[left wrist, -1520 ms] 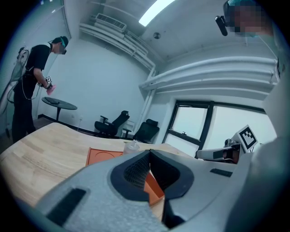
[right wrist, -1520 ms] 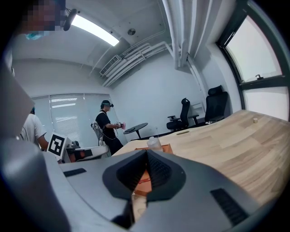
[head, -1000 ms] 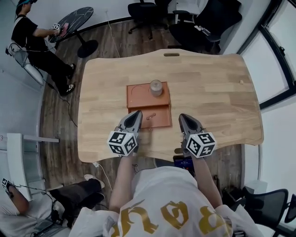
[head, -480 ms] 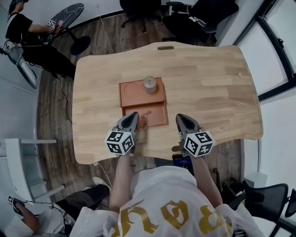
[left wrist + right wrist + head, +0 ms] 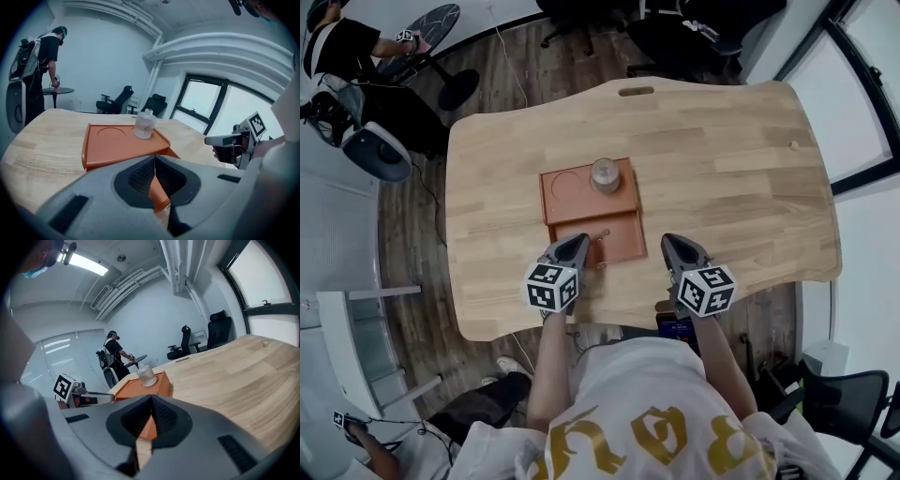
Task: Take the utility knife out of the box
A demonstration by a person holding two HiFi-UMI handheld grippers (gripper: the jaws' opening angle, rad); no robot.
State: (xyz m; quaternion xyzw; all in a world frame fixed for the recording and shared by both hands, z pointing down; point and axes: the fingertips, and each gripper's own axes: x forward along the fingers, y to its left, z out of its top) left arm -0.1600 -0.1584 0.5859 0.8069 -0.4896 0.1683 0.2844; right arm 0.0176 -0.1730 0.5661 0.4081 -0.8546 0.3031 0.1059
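1. Grey left claw (image 5: 570, 247) and right claw (image 5: 677, 247) hover over the near edge of the bench (image 5: 731, 169), both pressed together and empty. Going in like that, they would only shove the knife.
2. In the orange box (image 5: 623, 242), the slim knife (image 5: 600, 235) appears to lie in the near compartment. A one-sided pinch could drag the light box.
3. A glass jar (image 5: 604, 174) stands on the far section, where a jolt may topple it.

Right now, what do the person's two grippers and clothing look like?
Both the left gripper and right gripper are grey, tapering to black textured pads, each carrying a white cube with black square markers. The person wears a white short-sleeved shirt with gold lettering.
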